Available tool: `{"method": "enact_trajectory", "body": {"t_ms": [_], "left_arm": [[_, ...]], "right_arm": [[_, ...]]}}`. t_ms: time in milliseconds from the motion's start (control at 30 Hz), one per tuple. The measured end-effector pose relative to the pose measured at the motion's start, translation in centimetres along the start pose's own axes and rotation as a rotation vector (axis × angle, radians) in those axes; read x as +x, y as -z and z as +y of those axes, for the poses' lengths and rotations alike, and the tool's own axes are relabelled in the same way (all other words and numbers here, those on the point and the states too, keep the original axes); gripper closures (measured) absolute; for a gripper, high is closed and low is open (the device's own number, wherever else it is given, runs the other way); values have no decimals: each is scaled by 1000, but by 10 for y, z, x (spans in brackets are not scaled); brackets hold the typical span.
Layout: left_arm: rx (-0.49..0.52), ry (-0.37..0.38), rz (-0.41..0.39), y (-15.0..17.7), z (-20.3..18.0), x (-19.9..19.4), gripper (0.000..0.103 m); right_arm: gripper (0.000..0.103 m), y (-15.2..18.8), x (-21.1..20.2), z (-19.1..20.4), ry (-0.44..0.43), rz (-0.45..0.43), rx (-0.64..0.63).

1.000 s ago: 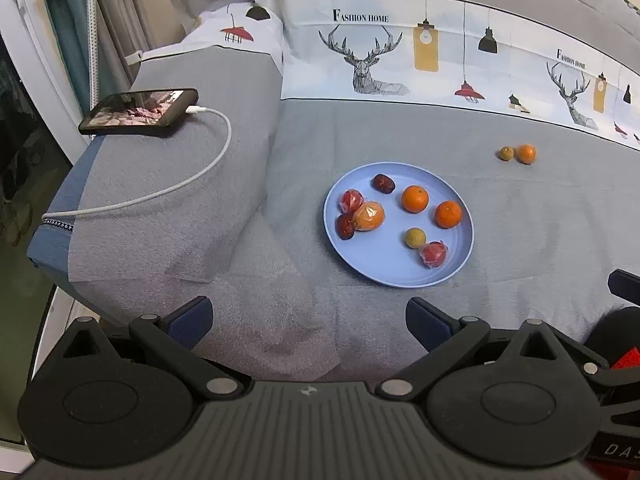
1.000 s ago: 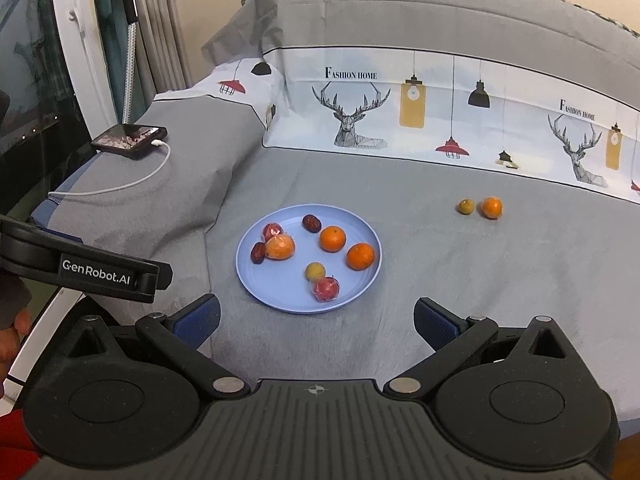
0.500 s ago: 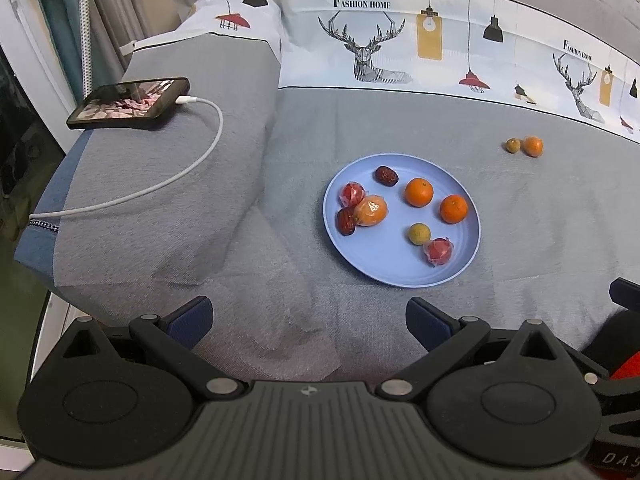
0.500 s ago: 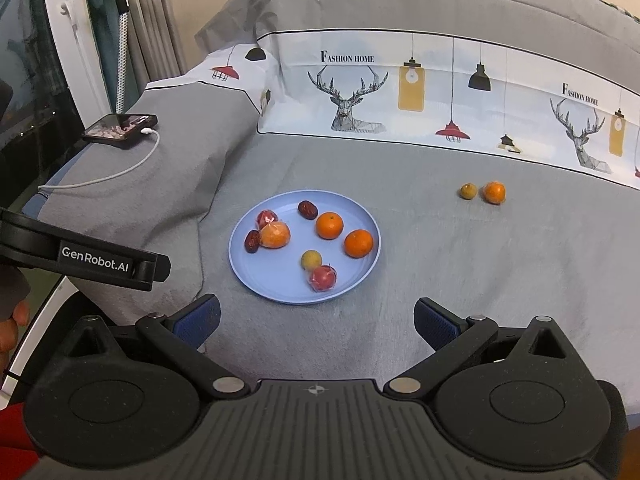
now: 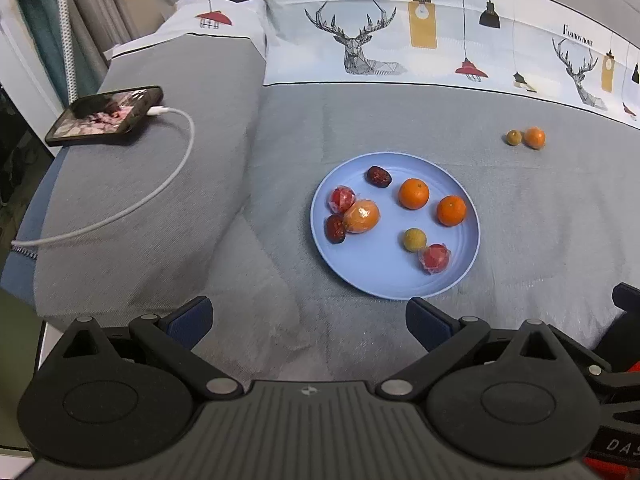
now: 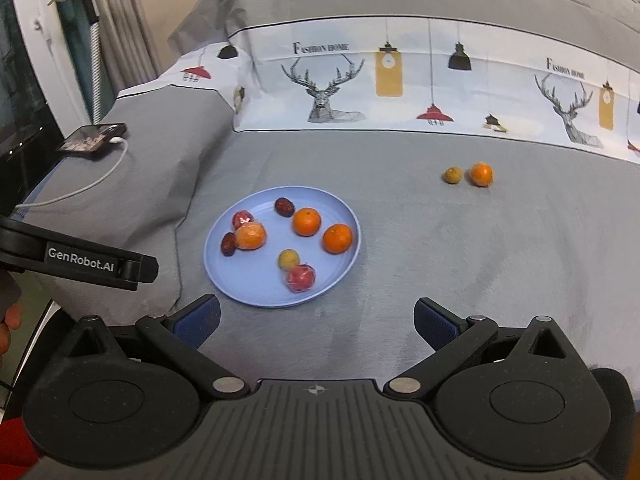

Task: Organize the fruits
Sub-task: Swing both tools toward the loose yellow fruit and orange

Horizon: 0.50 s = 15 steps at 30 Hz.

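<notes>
A light blue plate (image 5: 384, 280) (image 6: 240, 288) lies on the grey bedspread and holds several fruits: oranges, red wrapped ones, dark dates and a small yellow-green one. A small orange (image 5: 534, 137) (image 6: 481, 174) and a small yellow-green fruit (image 5: 513, 137) (image 6: 453, 175) lie together on the cloth, far right of the plate. My left gripper (image 5: 308, 316) is open and empty, near the plate's front edge. My right gripper (image 6: 316, 318) is open and empty, just in front of the plate.
A phone (image 5: 106, 115) (image 6: 92, 138) on a white charging cable (image 5: 160, 188) lies on the raised grey pillow at the left. The bed's left edge drops off beside it. A patterned deer-print pillow (image 5: 400, 40) runs along the back.
Both grippers have moved forward and a little down toward the bed; the plate and fruits look closer. Nothing on the bed has moved.
</notes>
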<state>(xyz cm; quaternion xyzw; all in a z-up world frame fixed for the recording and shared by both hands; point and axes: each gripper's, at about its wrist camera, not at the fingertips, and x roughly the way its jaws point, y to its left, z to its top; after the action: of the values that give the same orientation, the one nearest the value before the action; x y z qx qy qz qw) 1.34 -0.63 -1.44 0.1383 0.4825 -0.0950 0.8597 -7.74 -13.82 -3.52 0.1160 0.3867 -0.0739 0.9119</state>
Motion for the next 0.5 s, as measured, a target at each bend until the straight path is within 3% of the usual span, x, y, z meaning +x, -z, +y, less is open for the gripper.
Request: {"method": "enact_trajectory", "body": {"t_ms": [267,500], "left_arm": [[26,15,16,-30,-23,19,0],[77,35,-13,-70,-63,41,0]], "right_arm": [[1,-9,21,-36,66,-5,70],[1,-22,50,-89,188,-45,122]]}}
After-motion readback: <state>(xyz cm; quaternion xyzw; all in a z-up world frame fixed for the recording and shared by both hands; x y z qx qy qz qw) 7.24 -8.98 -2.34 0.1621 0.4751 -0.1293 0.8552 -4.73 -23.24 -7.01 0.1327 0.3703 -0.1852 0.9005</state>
